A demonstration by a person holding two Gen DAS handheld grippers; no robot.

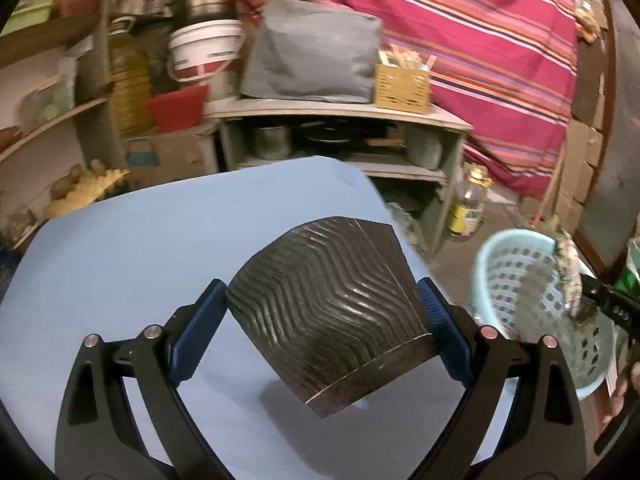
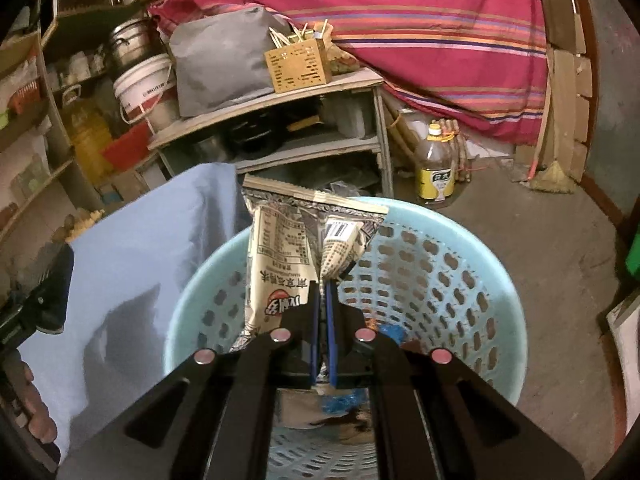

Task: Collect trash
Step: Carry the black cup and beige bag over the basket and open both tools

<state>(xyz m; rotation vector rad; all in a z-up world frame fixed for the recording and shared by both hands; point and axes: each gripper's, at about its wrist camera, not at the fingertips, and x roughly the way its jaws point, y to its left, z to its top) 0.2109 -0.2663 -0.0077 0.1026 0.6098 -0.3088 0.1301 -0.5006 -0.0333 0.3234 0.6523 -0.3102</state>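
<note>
My left gripper [image 1: 324, 300] is shut on a black ribbed paper cup [image 1: 332, 312] and holds it above the blue table [image 1: 120, 248]. My right gripper [image 2: 322, 288] is shut on a snack wrapper [image 2: 288, 248] printed with text and a barcode, held over the light blue perforated trash basket [image 2: 440, 264]. In the left wrist view the basket [image 1: 520, 280] stands to the right of the table, with the right gripper and the wrapper [image 1: 568, 276] over its rim. Blue and other scraps lie in the basket bottom [image 2: 340, 404].
A grey shelf unit [image 1: 340, 112] with pots, a grey bag and a yellow holder stands behind the table. A bottle [image 2: 434, 168] stands on the floor. White bucket [image 1: 204, 52], striped cloth [image 2: 400, 20] and broom [image 2: 552, 176] lie around.
</note>
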